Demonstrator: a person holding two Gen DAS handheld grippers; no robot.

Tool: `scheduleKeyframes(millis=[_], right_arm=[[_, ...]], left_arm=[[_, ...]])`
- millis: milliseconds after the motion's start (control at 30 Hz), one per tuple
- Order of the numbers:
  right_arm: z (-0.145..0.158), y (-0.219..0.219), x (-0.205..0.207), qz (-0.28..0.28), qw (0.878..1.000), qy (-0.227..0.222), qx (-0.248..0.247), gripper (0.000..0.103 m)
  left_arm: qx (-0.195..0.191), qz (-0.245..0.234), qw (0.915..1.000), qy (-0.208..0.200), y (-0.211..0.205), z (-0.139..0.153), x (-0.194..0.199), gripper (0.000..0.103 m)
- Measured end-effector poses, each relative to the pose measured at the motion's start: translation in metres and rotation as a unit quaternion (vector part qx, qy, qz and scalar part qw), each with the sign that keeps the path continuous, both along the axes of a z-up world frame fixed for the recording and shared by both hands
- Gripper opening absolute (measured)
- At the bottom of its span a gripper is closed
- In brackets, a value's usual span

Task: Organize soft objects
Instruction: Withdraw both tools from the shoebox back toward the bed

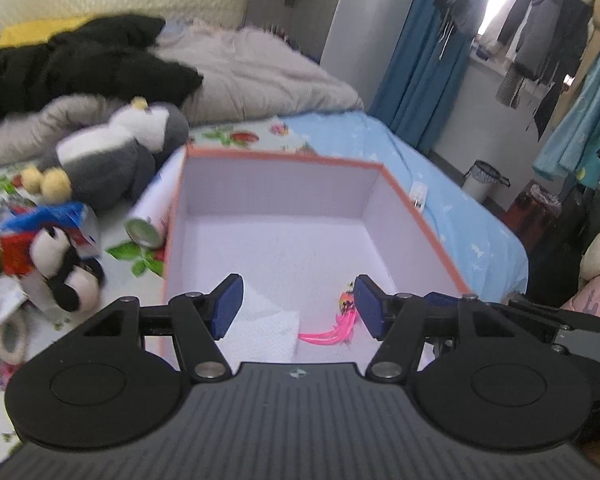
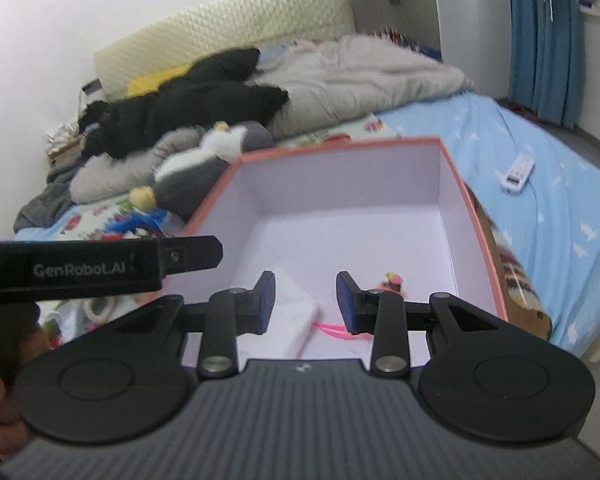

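An orange-rimmed box (image 1: pixel 284 156) with a white inside sits on the bed. A folded white cloth (image 1: pixel 264 328) and a small toy with pink tassels (image 1: pixel 328 334) lie on its floor near the front wall. My left gripper (image 1: pixel 298 292) hangs open above them with nothing between its pads. In the right wrist view, my right gripper (image 2: pixel 305 292) hovers over the same box (image 2: pixel 340 146), jaws apart and empty, the cloth (image 2: pixel 296 304) and toy (image 2: pixel 392 280) below. A grey-white penguin plush (image 1: pixel 112 152) and a small panda plush (image 1: pixel 60 272) lie left of the box.
A can (image 1: pixel 144 232) and a blue-red packet (image 1: pixel 60 216) lie beside the box's left wall. Black clothing (image 1: pixel 80 64) and a grey duvet (image 1: pixel 260 72) cover the far bed. A white remote (image 2: pixel 518 172) rests on the blue sheet. The left tool's housing (image 2: pixel 92 268) crosses the right view.
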State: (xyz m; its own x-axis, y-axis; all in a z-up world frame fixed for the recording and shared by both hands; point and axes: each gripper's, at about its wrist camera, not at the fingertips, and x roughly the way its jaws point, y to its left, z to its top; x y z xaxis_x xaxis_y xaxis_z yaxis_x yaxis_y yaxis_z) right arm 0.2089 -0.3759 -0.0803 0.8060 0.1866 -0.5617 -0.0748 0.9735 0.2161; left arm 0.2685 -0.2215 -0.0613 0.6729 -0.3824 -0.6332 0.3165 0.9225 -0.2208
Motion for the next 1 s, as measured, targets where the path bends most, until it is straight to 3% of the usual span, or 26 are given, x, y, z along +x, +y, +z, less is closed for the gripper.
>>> scheduleKeyframes(millis=[233, 433, 1000], right_arm=[[0.036, 0.023, -0.037, 0.018, 0.999, -0.042, 0.002, 0.037], [0.051, 0.042, -0.065, 0.038, 0.997, -0.059, 0.005, 0.037], [0.042, 0.113, -0.116, 0.135, 0.990, -0.033, -0.006, 0.037]], left_arm=[[0.000, 0.018, 0.9984, -0.054, 0.036, 0.054, -0.051, 0.067], [-0.004, 0.042, 0.9953, -0.087, 0.067, 0.079, -0.103, 0.067], [-0.004, 0.163, 0.9824, -0.092, 0.157, 0.069, -0.240, 0.067]])
